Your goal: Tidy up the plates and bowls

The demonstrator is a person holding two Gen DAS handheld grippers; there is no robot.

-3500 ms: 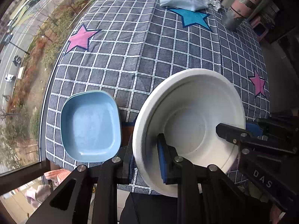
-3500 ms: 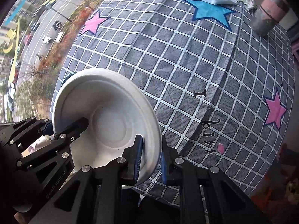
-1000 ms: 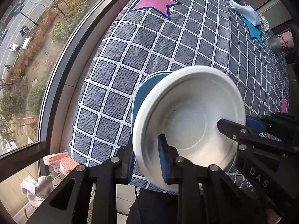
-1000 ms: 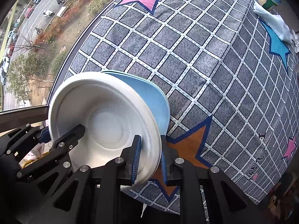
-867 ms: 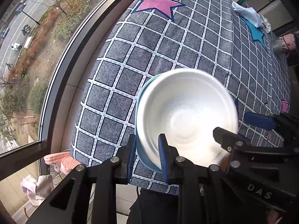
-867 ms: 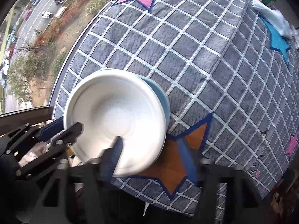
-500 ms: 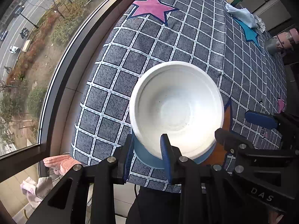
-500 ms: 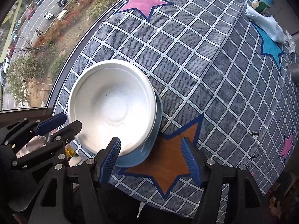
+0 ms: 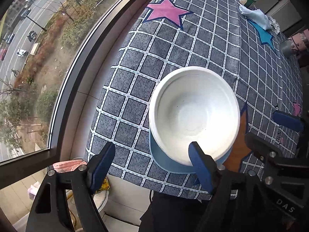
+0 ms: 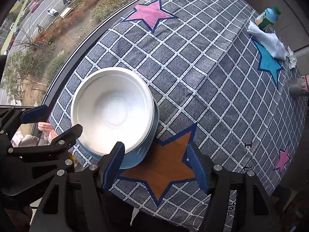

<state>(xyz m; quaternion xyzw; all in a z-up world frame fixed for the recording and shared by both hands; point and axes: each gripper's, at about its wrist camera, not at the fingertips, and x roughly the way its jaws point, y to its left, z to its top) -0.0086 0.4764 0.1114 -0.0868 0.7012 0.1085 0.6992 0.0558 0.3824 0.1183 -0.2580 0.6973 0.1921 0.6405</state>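
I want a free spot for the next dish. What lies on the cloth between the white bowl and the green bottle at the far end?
In the right wrist view, only bare checked tablecloth lies between the white bowl and the green bottle.

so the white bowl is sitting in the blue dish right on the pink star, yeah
Not the pink star. The white bowl does sit in the blue dish, but at the near table edge beside the orange star, as the right wrist view shows; the pink star lies far off.
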